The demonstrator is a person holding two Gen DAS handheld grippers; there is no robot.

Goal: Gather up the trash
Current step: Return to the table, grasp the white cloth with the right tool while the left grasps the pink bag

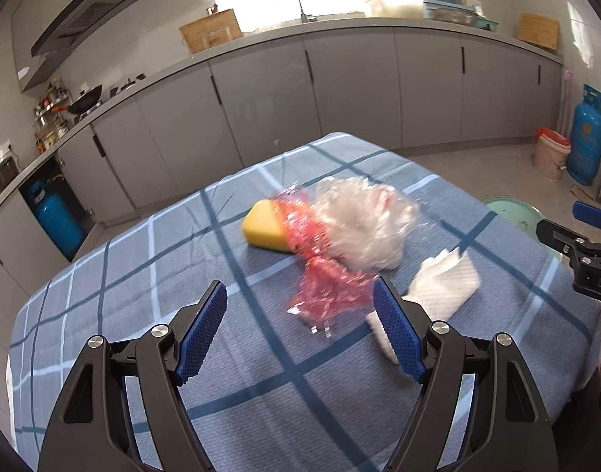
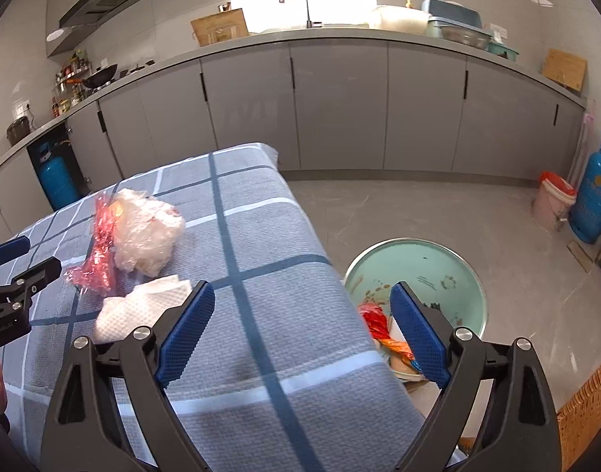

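Observation:
On the blue checked tablecloth (image 1: 261, 354) lie a red plastic wrapper (image 1: 324, 275), a crumpled clear plastic bag (image 1: 363, 224), a yellow sponge (image 1: 263, 226) and a white paper napkin (image 1: 442, 287). My left gripper (image 1: 300, 306) is open and empty, just short of the red wrapper. My right gripper (image 2: 300, 306) is open and empty over the table's right edge; it also shows in the left wrist view (image 1: 587, 244). In the right wrist view the wrapper (image 2: 100, 259), bag (image 2: 147, 232) and napkin (image 2: 139, 306) lie to its left. A green basin (image 2: 426, 267) on the floor holds colourful wrappers (image 2: 383, 330).
Grey kitchen cabinets (image 1: 340, 78) with a sink run behind the table. A blue gas cylinder (image 2: 593, 204) and a pink bucket (image 2: 552, 200) stand at the right wall, another cylinder (image 1: 56, 220) under the left counter. A wicker mat (image 2: 583, 413) lies at lower right.

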